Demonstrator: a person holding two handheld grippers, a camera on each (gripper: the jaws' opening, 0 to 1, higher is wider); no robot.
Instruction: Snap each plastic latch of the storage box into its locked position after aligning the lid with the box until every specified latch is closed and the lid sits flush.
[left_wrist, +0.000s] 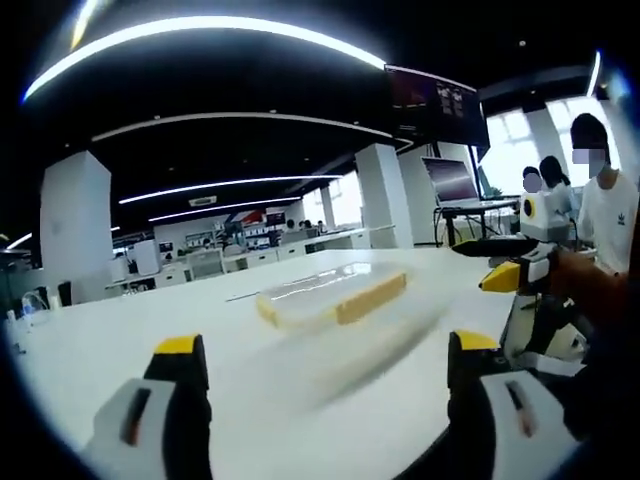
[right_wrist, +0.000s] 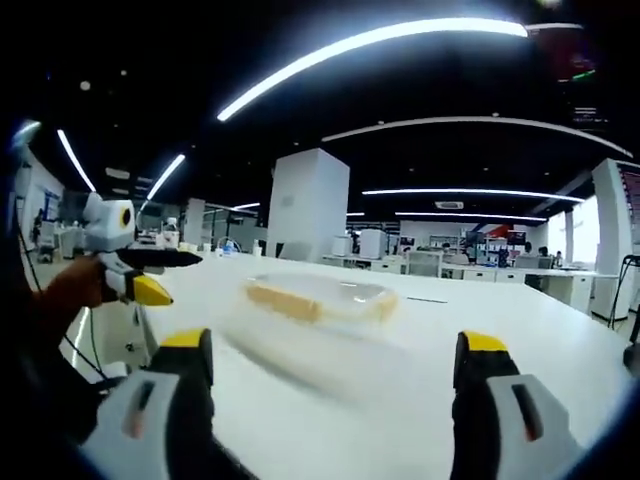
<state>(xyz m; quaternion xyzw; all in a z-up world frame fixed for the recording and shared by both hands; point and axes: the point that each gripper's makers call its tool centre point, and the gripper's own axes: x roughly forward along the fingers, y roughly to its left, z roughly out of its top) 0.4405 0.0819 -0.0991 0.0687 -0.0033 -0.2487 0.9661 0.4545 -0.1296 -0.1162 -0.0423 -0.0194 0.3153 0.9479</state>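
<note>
Left hand-held gripper (left_wrist: 325, 375): jaws spread wide, nothing between them; yellow-tipped, raised above the surface, aimed at the box.
Right hand-held gripper (right_wrist: 335, 375): jaws likewise wide apart and empty, held over the surface, facing the box from the other side.
Hand (right_wrist: 70, 285): in the right gripper view a hand at the left edge grips the other tool; in the left gripper view a hand (left_wrist: 585, 280) at the right edge does the same.
Storage box (left_wrist: 332, 293): clear, shallow, with yellow side pieces; lies flat on the surface, well apart from both tools, roughly midway between them. Seen also at (right_wrist: 318, 296).
Box contents: blurred; cannot tell.
Lid and latches: too blurred to tell how they sit.
Surface (left_wrist: 120, 340): white, long.
Background: people (left_wrist: 605, 200) standing at far right beside a laptop (left_wrist: 452, 182); white pillar (right_wrist: 307, 205).
</note>
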